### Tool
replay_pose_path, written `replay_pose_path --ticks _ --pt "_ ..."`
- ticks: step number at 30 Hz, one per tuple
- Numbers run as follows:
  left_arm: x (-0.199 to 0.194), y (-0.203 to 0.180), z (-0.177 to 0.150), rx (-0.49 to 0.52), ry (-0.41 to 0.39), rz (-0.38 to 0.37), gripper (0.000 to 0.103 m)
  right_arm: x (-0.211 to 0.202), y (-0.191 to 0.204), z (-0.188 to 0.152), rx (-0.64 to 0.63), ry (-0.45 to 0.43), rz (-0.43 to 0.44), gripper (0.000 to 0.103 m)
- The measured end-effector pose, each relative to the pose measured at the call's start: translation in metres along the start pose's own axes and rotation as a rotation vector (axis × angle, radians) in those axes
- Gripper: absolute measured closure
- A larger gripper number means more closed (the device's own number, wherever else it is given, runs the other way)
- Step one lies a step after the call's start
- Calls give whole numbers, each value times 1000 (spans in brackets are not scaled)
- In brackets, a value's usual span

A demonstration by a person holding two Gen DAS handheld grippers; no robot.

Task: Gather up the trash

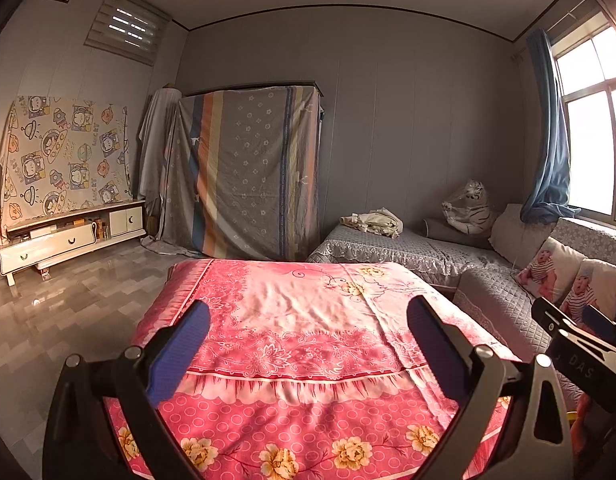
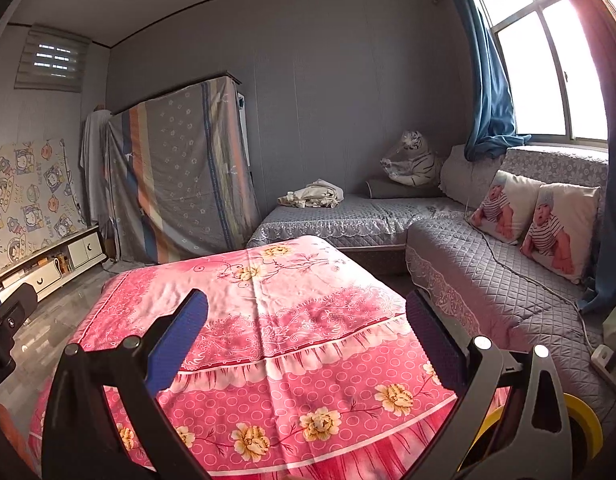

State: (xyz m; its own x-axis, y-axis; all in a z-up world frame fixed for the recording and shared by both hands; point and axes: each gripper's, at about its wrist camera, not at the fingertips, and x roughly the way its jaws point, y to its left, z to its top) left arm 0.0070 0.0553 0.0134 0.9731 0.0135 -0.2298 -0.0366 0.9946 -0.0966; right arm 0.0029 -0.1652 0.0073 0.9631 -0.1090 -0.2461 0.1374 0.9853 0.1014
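Overhead, left gripper (image 1: pixel 308 344) and right gripper (image 2: pixel 306 336) — jaws spread, nothing gripped — above pink cloth (image 1: pixel 308 320).

I see a pink floral cloth-covered surface (image 1: pixel 308 344) at centre. Beyond its far right corner sits a grey quilted corner sofa (image 2: pixel 488 276), carrying a crumpled cream cloth (image 2: pixel 314 195), a white plush tiger (image 2: pixel 414 160) and two baby-print cushions (image 2: pixel 536 220). Behind the pink surface, a striped grey sheet drapes a tall cabinet (image 1: pixel 248 172). To its left stands a low white TV stand (image 1: pixel 68 236). Blue curtains (image 2: pixel 488 80) hang above the sofa.
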Motion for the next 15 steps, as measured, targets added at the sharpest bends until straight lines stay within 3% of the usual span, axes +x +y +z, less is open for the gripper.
replay_pose_path --ticks 15 --pt "7 2 -2 -6 12 -8 8 3 -1 -1 14 9 -2 8"
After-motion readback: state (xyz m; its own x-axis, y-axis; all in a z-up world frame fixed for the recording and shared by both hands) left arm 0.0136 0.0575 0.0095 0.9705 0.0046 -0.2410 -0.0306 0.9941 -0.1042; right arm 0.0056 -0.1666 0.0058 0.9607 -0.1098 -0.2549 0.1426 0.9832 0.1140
